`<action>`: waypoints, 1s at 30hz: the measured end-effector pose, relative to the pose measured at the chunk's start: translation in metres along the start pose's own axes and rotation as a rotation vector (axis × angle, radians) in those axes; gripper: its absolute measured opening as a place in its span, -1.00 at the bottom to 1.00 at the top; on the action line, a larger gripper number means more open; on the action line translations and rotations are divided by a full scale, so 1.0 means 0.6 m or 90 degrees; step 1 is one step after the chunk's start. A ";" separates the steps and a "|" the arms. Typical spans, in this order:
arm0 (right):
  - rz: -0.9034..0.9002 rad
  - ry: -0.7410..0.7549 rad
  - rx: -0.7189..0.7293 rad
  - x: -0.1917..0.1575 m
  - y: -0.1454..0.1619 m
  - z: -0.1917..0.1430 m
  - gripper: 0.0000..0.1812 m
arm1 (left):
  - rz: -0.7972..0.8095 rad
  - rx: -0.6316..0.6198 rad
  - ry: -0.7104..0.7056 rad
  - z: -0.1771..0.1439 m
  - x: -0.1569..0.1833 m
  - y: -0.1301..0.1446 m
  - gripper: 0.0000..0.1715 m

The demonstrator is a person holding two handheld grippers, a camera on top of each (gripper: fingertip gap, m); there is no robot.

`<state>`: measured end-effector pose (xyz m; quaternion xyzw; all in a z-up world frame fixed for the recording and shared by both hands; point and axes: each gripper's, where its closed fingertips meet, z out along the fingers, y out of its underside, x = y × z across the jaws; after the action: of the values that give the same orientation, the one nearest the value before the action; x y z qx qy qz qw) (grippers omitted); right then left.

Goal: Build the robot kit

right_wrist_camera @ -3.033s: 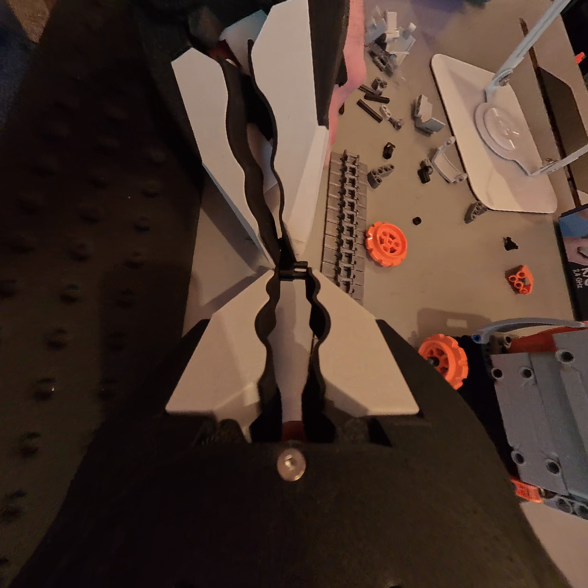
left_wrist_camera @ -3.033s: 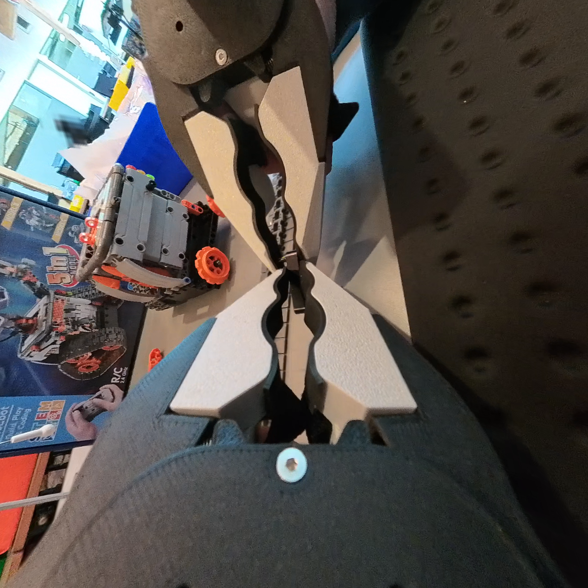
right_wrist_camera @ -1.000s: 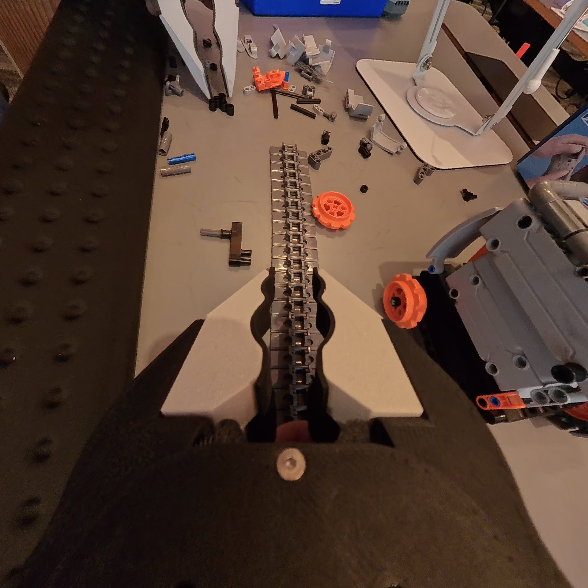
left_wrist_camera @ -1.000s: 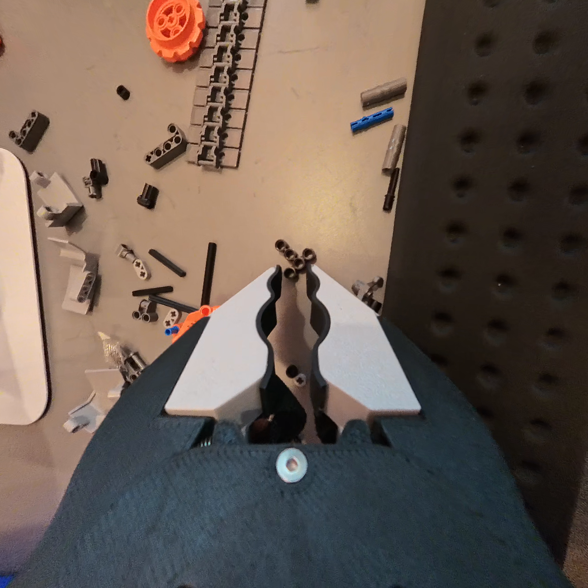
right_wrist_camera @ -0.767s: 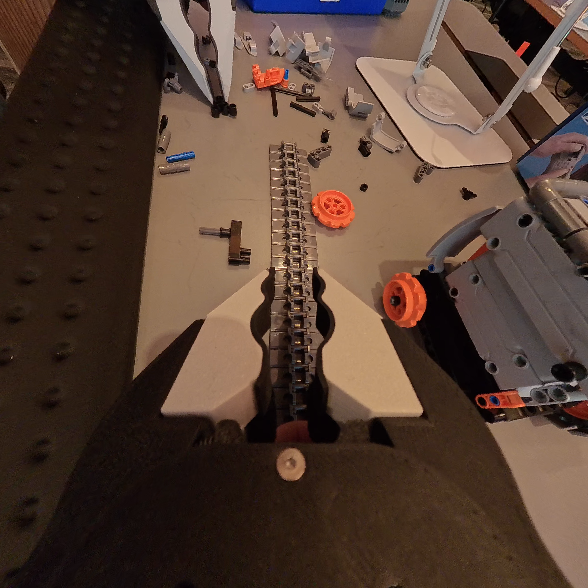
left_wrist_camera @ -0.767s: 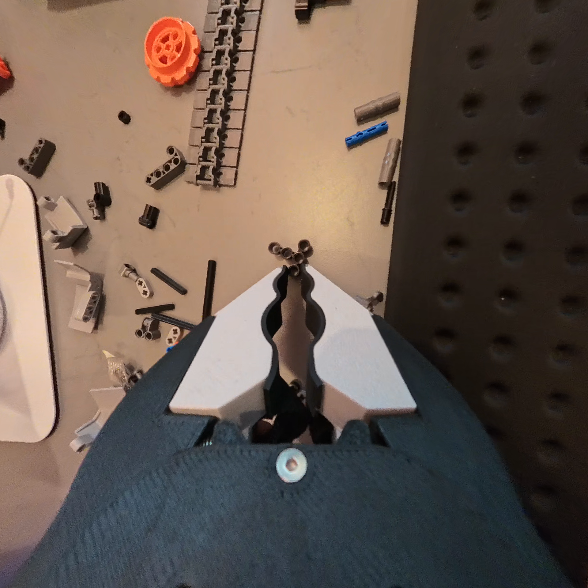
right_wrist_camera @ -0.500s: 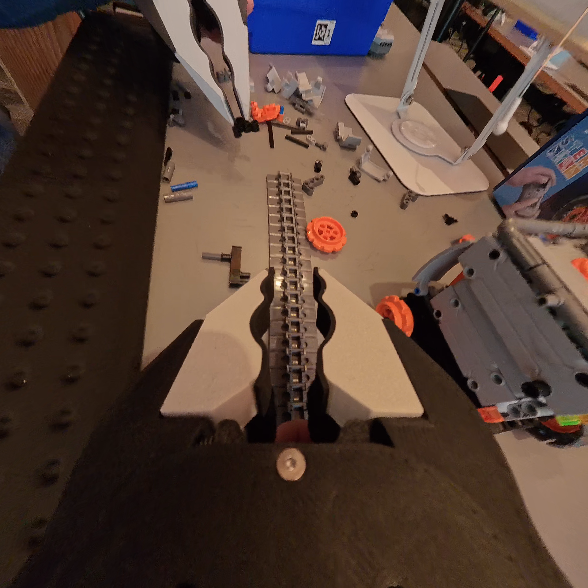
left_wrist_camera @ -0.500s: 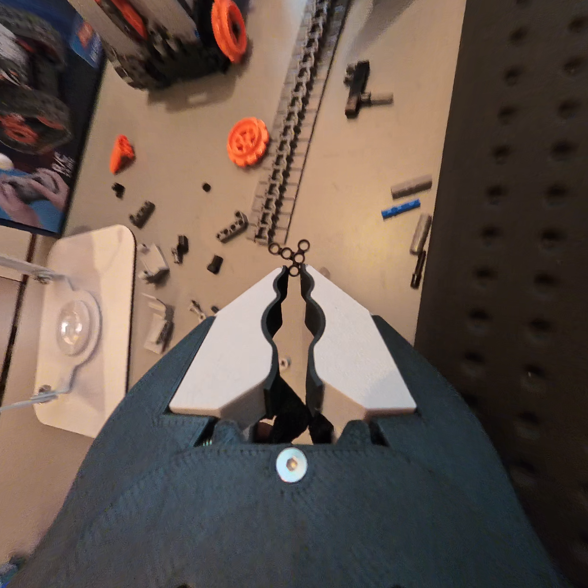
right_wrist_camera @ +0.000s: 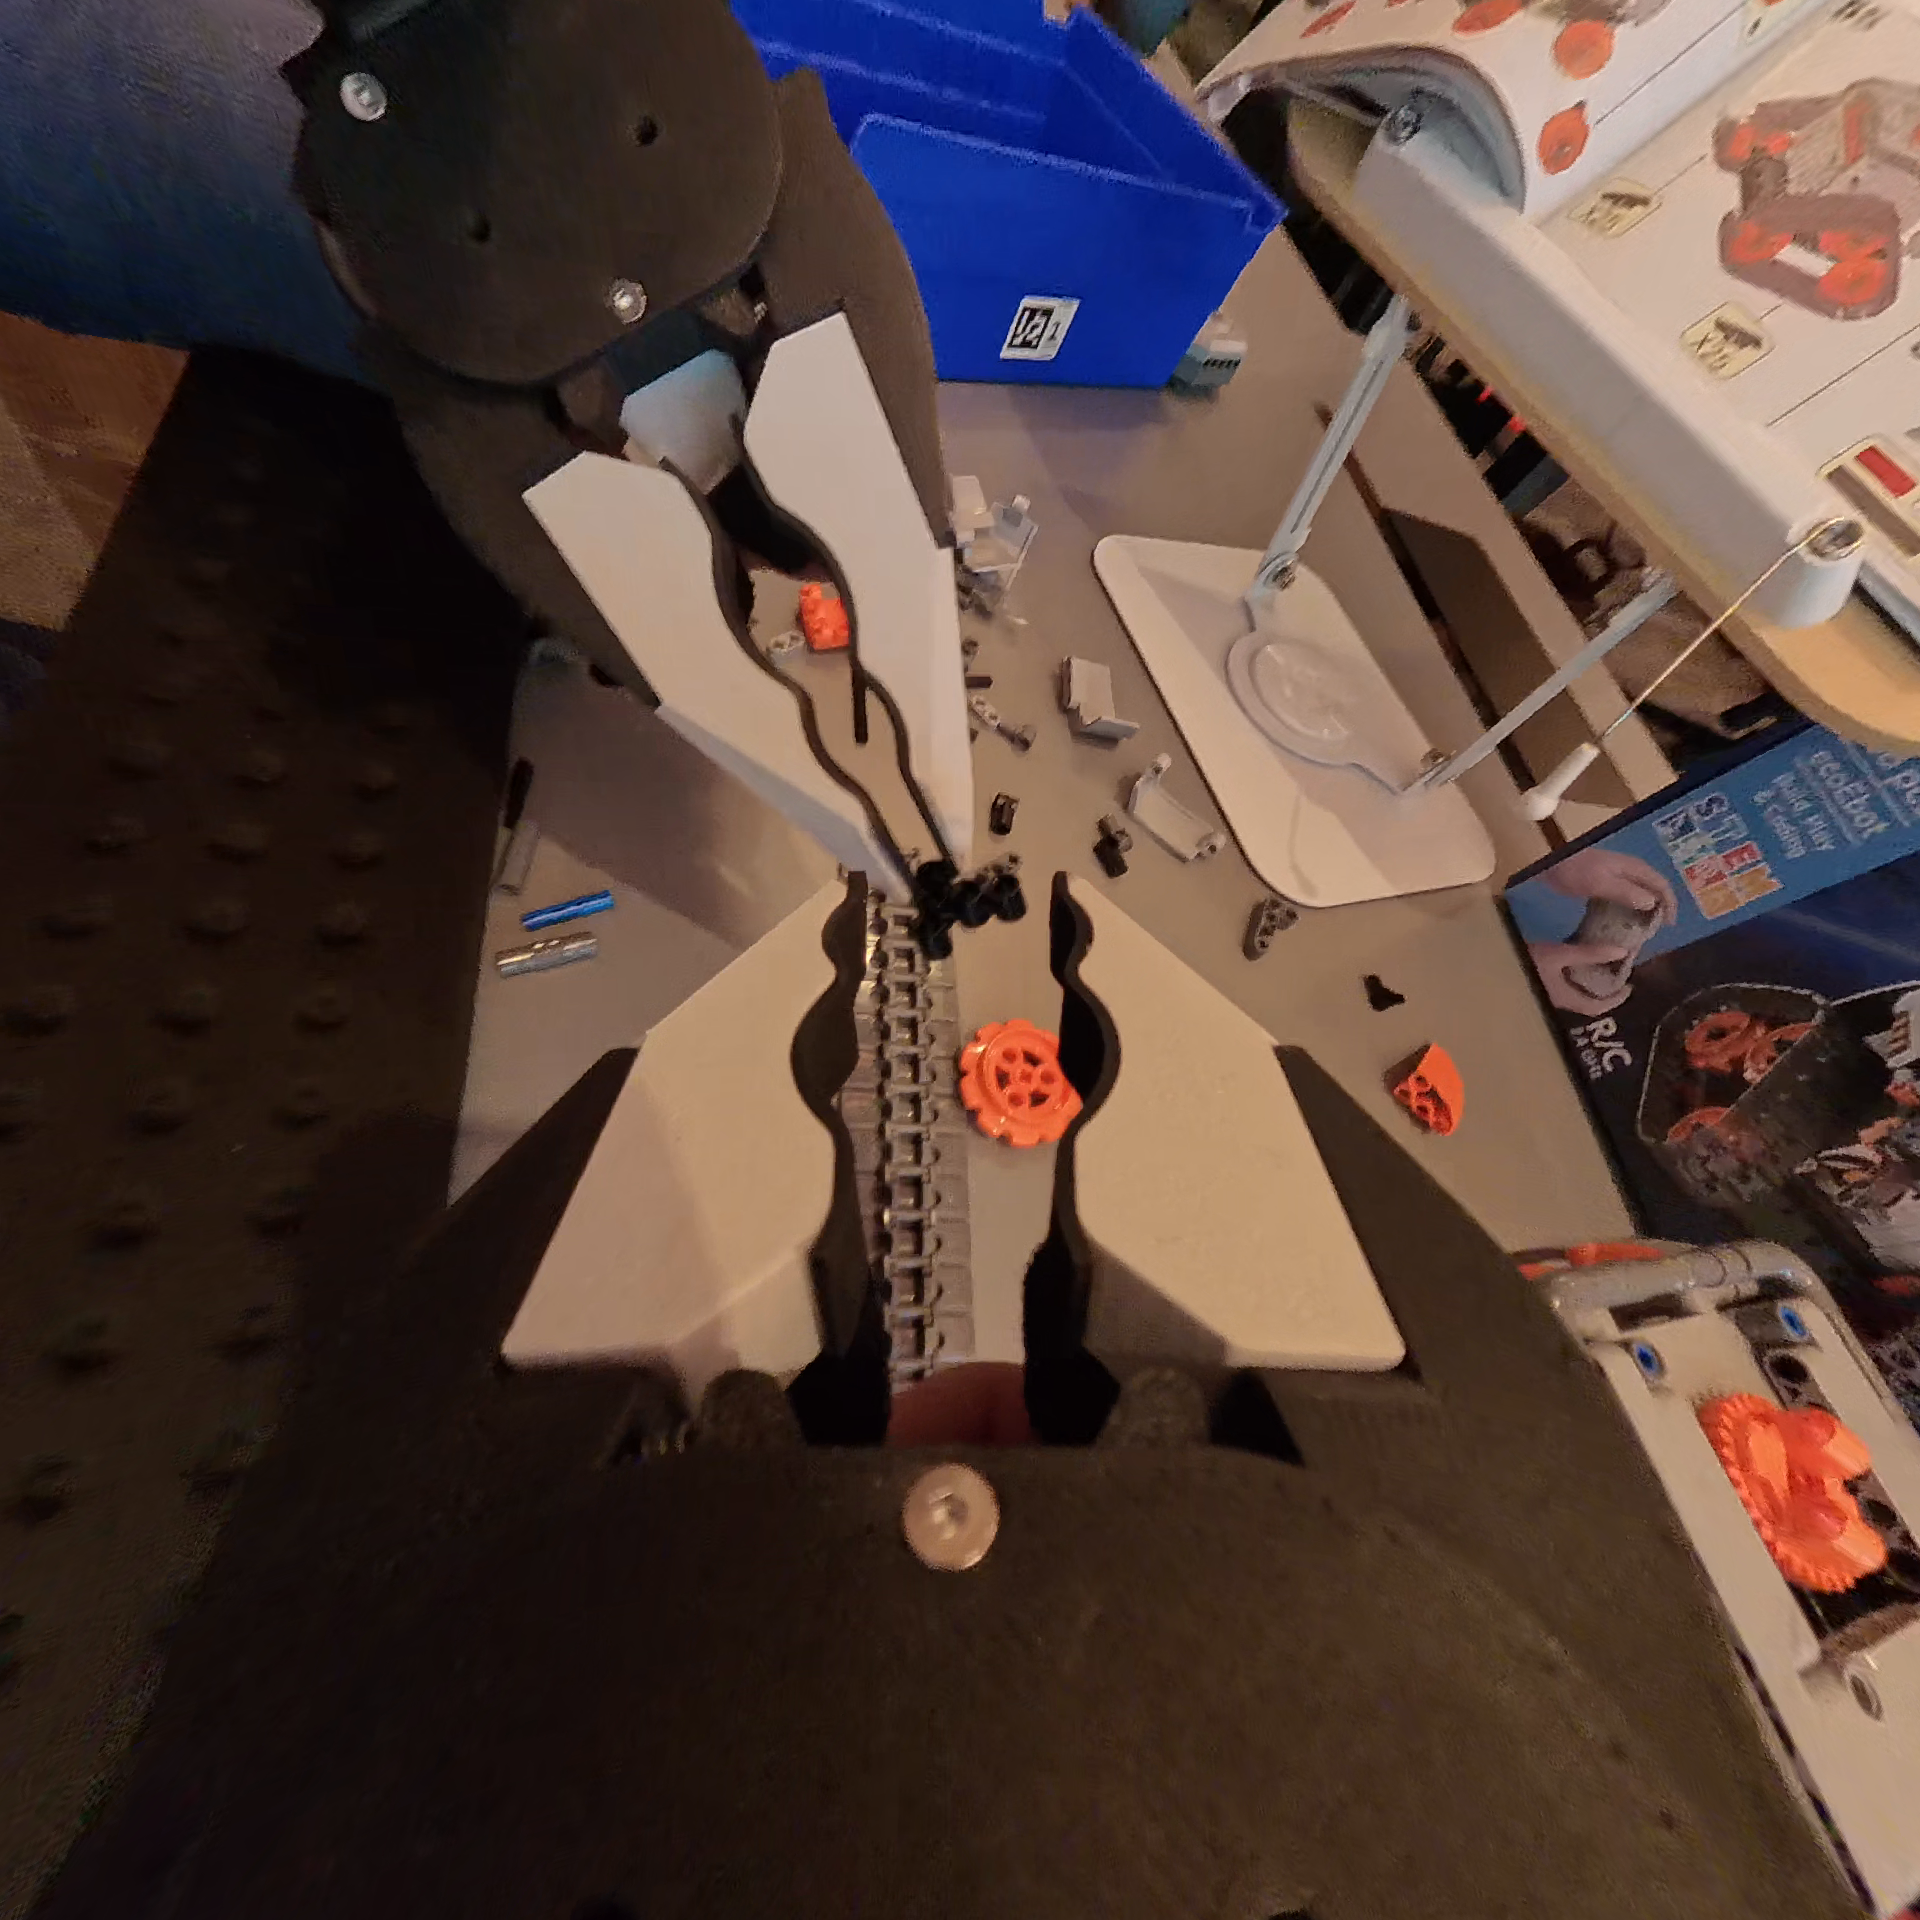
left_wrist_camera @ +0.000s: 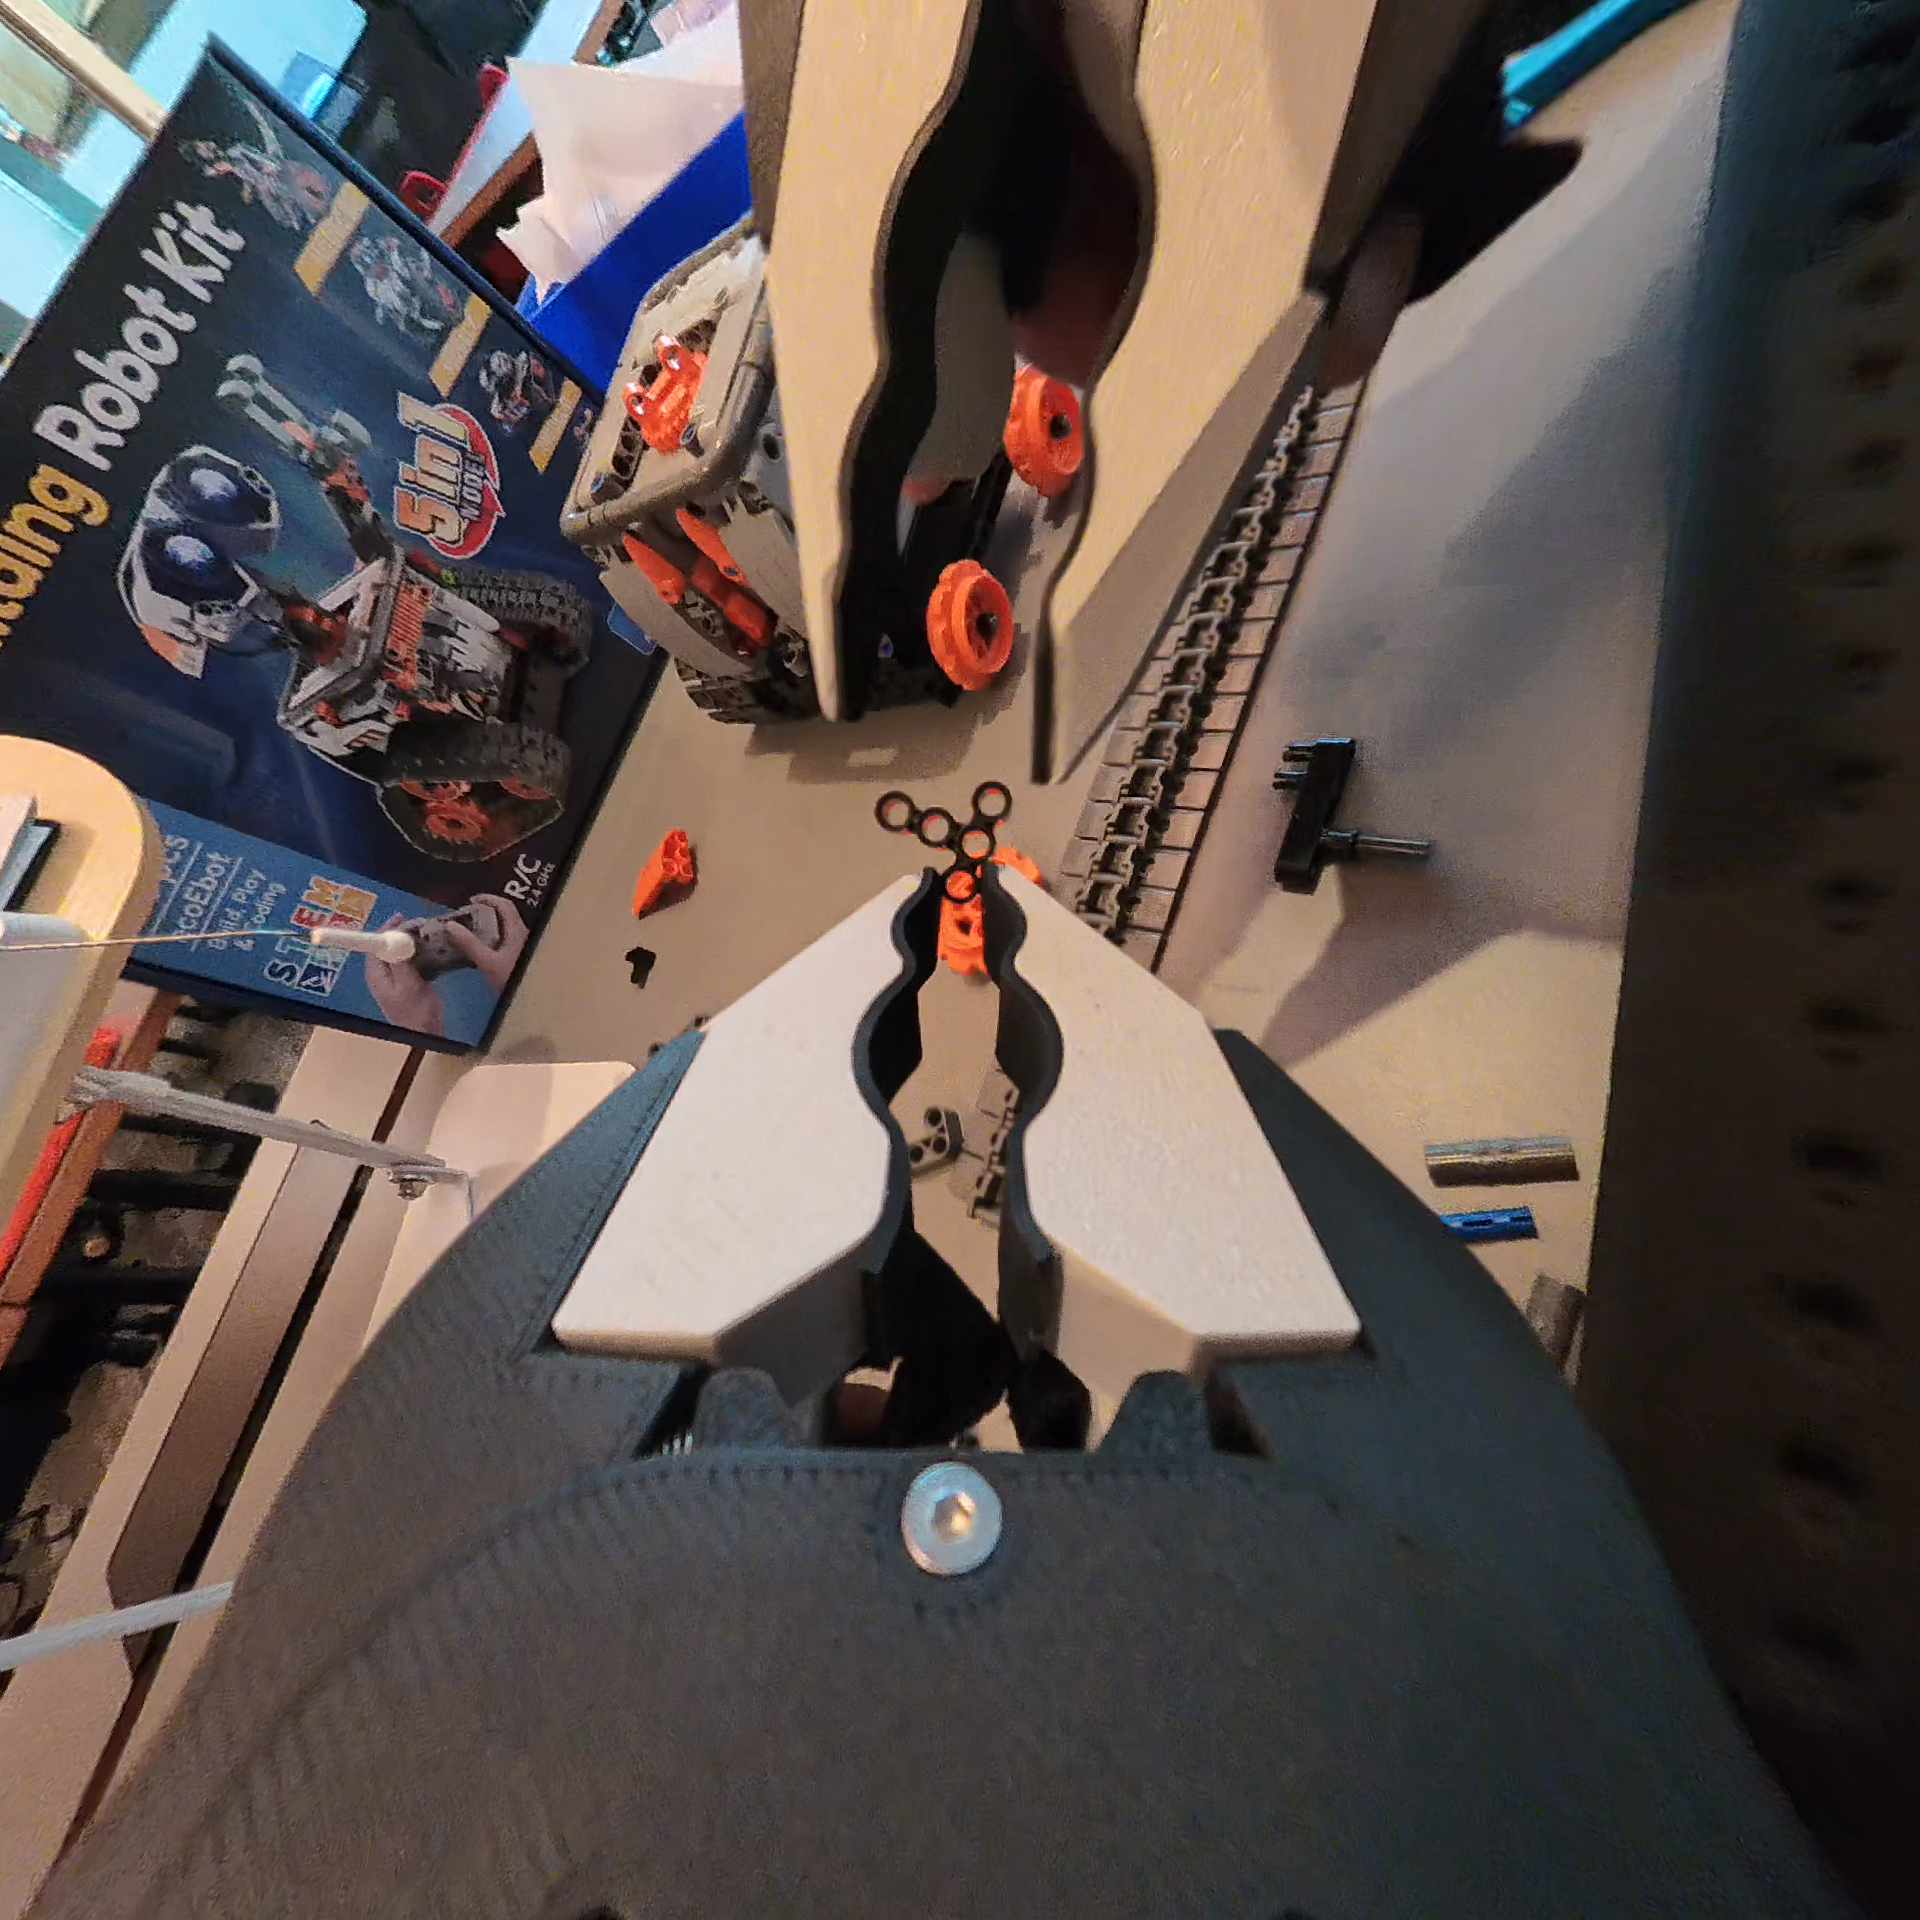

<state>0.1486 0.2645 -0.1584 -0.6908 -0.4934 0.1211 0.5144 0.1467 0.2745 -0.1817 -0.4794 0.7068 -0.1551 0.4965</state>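
The left claw (left_wrist_camera: 961,883) is pinched tight on one hole of a black T-shaped beam with round holes (left_wrist_camera: 951,831), and the piece is held clear of the grey surface (left_wrist_camera: 1455,987), its crossbar sticking out past the tips. The right claw (right_wrist_camera: 951,894) faces it, jaws spread wide and empty, with the crossbar sitting right at its mouth; in the right wrist view the black piece (right_wrist_camera: 961,899) lies just between the open tips.

Below them a long grey tread chain (right_wrist_camera: 914,1143) lies along the surface, with an orange gear wheel (right_wrist_camera: 1013,1081) beside it. Off to the side stand the grey and black tracked vehicle model (left_wrist_camera: 717,520) with its orange hubs, a dark blue kit box (left_wrist_camera: 260,540), a white stand base (right_wrist_camera: 1299,727) and blue bins (right_wrist_camera: 1039,208). Small loose parts are scattered about: a blue pin (right_wrist_camera: 566,907), a grey sleeve (right_wrist_camera: 545,953), an orange wedge piece (right_wrist_camera: 1429,1086).

To my eye this looks like a handover or a two-claw regrip. It would go best if the right tips close squarely on the free crossbar, well away from the left's hold, and the left lets go only once that grip is firm. The beam is tiny and could twist or pop out.
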 end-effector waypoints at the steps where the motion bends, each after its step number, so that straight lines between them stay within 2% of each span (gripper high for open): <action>1: -0.003 0.008 0.012 0.003 0.000 0.005 -0.65 | 0.004 -0.001 0.004 0.002 0.004 0.001 -0.92; 7: -0.029 0.032 0.030 0.004 0.014 0.006 -0.78 | 0.023 -0.004 0.011 0.007 0.016 0.008 -0.92; 15: -0.032 0.010 0.018 -0.008 0.026 0.015 -0.78 | 0.022 0.010 -0.002 0.009 0.017 -0.001 -0.93; 18: -0.040 0.027 0.019 -0.002 0.026 0.014 -0.91 | 0.026 0.014 0.000 0.009 0.020 -0.002 -0.93; 20: -0.037 0.032 0.022 0.001 0.026 0.013 -0.92 | 0.027 0.017 -0.006 0.008 0.018 -0.003 -0.93; 21: -0.035 0.031 0.024 0.001 0.026 0.012 -1.00 | 0.025 0.017 -0.006 0.008 0.017 -0.003 -0.92; 27: -0.037 0.031 0.030 0.001 0.026 0.011 -1.00 | 0.028 0.021 -0.011 0.010 0.016 -0.003 -0.93; 30: -0.030 0.039 0.019 0.009 0.031 0.009 -0.85 | 0.024 0.016 -0.013 0.012 0.015 0.000 -0.92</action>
<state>0.1579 0.2722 -0.1744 -0.6745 -0.4918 0.0952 0.5424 0.1525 0.2687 -0.1899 -0.4610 0.7086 -0.1499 0.5127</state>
